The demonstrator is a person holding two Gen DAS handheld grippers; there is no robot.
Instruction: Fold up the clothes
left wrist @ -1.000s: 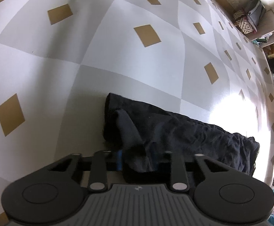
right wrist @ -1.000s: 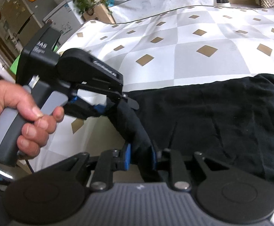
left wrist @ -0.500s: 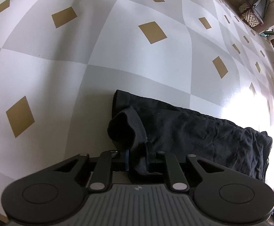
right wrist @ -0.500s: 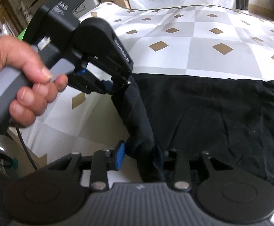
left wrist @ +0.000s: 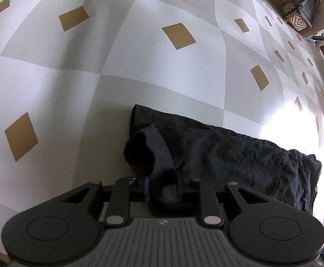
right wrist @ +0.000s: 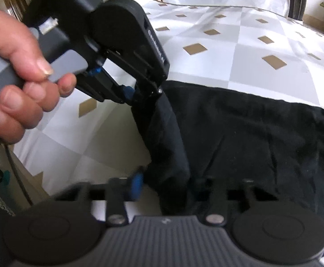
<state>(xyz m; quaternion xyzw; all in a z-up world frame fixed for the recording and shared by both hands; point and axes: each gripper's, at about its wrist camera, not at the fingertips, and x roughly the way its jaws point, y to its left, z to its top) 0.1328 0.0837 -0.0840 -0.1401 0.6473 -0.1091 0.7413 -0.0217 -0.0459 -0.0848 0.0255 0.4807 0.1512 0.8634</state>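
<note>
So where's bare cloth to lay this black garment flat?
The checked tablecloth is bare beyond the black garment's far edge and to its left. It is crowded at the near corner, where the left gripper and right gripper both pinch fabric.

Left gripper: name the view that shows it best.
The right wrist view: the left gripper appears whole from the side, hand on its handle, fingers on the black garment. Its own view shows only its base and fingers, cloth between them.

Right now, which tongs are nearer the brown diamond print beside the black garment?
Left. Left tongs, just opening, hold garment beside the diamond; right tongs, just closing, hold it lower, farther off.
</note>
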